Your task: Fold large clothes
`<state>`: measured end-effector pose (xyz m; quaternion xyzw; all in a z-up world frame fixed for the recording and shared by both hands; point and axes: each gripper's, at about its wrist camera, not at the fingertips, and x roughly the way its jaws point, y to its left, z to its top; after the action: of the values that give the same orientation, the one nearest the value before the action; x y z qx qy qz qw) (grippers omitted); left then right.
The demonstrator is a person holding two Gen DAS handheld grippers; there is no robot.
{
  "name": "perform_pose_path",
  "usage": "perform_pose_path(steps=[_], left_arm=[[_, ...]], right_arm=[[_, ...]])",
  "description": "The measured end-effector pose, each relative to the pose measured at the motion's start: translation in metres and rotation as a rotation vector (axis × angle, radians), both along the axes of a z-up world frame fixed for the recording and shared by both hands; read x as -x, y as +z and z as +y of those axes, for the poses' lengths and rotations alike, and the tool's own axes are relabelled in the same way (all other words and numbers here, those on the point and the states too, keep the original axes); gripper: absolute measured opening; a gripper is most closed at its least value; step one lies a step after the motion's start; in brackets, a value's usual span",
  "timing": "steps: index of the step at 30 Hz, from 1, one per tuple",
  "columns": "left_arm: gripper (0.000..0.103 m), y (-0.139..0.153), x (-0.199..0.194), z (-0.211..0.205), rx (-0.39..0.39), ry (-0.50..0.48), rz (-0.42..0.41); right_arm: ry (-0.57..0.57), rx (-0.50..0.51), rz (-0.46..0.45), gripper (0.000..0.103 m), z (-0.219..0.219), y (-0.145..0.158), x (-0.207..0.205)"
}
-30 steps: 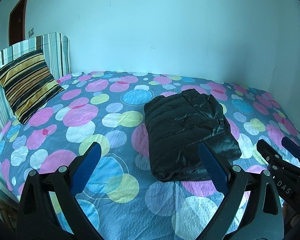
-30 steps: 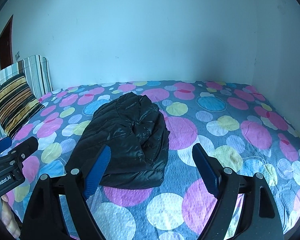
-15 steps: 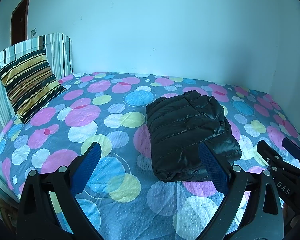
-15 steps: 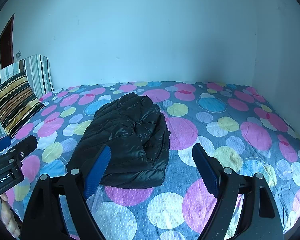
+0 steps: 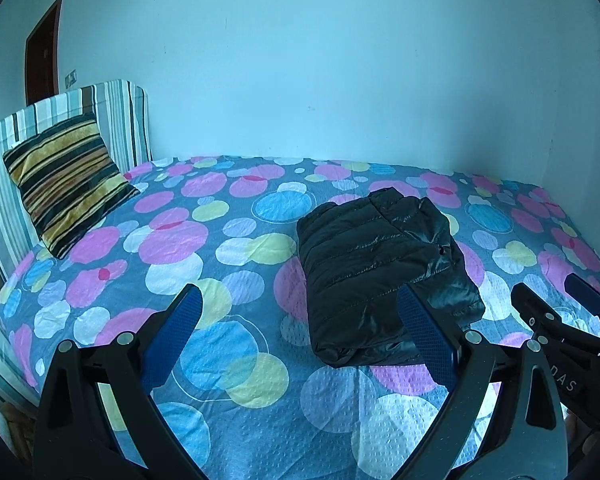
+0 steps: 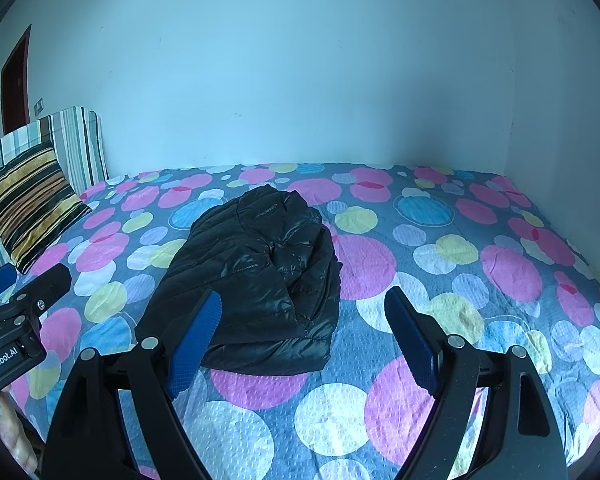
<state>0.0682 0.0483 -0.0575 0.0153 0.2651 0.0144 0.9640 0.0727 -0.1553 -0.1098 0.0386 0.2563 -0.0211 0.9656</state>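
A black puffer jacket lies folded into a compact bundle on the bed with the polka-dot sheet; it also shows in the right wrist view. My left gripper is open and empty, held above the near part of the bed, to the left of the jacket's near end. My right gripper is open and empty, held above the bed by the jacket's near right corner. Each gripper shows at the edge of the other's view: the right one, the left one.
A striped pillow leans on a striped headboard at the far left. White walls close the far side and the right side of the bed. A dark door is at the far left. The sheet spreads right of the jacket.
Both grippers have drawn back and risen slightly, so the jacket sits a little farther off in both views. Both stay open. The jacket has not moved.
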Motion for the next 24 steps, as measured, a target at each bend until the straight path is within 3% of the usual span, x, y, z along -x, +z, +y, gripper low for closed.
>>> perform_pose_path(steps=[24], left_arm=[[0.101,0.0065,0.009,-0.0029,-0.001,-0.017,-0.035]], right_arm=[[0.005,0.007,0.002,0.082,0.0013,0.0021,0.004]])
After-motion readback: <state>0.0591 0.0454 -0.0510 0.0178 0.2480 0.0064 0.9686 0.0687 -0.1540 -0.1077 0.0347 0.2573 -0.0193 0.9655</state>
